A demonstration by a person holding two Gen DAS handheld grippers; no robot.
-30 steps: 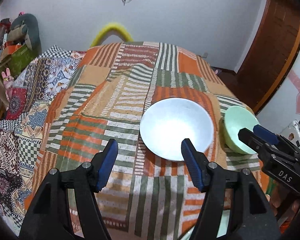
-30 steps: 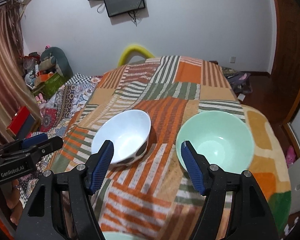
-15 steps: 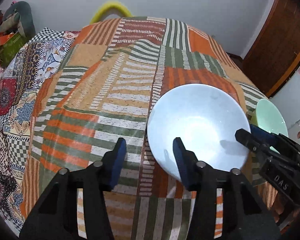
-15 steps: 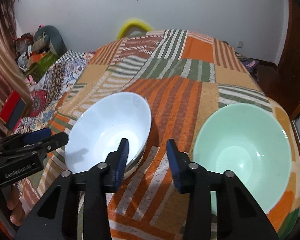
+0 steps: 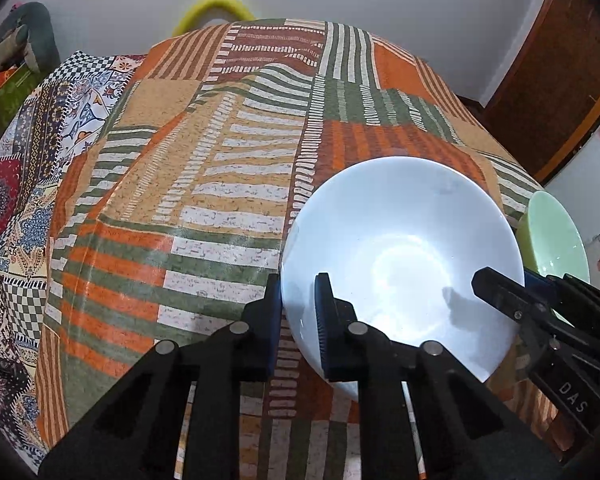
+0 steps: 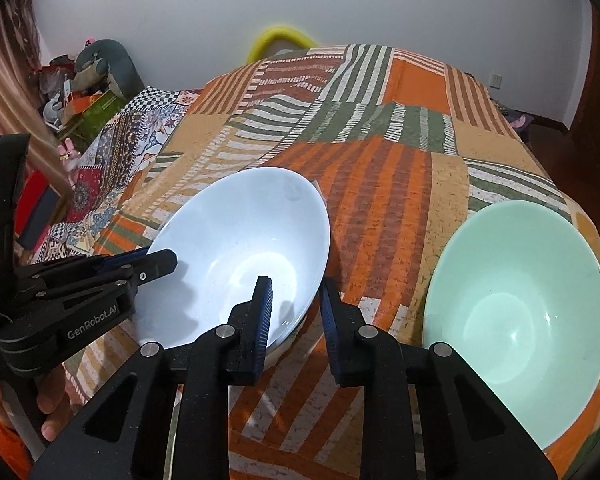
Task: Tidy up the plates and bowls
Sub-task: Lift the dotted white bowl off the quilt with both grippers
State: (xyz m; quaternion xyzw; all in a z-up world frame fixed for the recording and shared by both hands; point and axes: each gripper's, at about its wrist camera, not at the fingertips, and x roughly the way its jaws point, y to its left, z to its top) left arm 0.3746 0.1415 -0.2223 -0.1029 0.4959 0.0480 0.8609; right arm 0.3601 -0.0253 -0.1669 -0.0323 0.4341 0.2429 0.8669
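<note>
**Two-Handed Grip on the White Bowl Rim**

I hold one hand-held gripper in each hand, and both are closed on the same white bowl (image 5: 404, 264). The jaws of each have just been closing, with the bowl's rim between them.

In the left wrist view, my left hand-held gripper (image 5: 298, 312) sits at the lower centre of the frame. Its left pad is outside the bowl wall and its right pad inside, pinching the rim at the bowl's left edge. The bowl extends from there to the right and upward in the frame.

In the right wrist view, my right hand-held gripper (image 6: 296, 312) sits at the lower centre. Its left pad is inside the bowl and its right pad outside, clamping the rim at the bowl's near right edge. The bowl extends to the left and upward from there. A darker patterned band shows under its rim; I cannot tell whether this is its own outer wall or a second bowl beneath.

The two grip points lie on roughly opposite sides of the rim, so the bowl spans the gap between my hands. It appears to rest on the striped patchwork cloth (image 5: 220, 184).

The green bowl (image 6: 516, 308) stands at the right of the right wrist view, near the white bowl but not touching it, and closer to my right hand. I judge that the coming move is a level lift, then a carry to the right, toward the green bowl, for nesting. Uneven lifting could tip the bowl.
</note>
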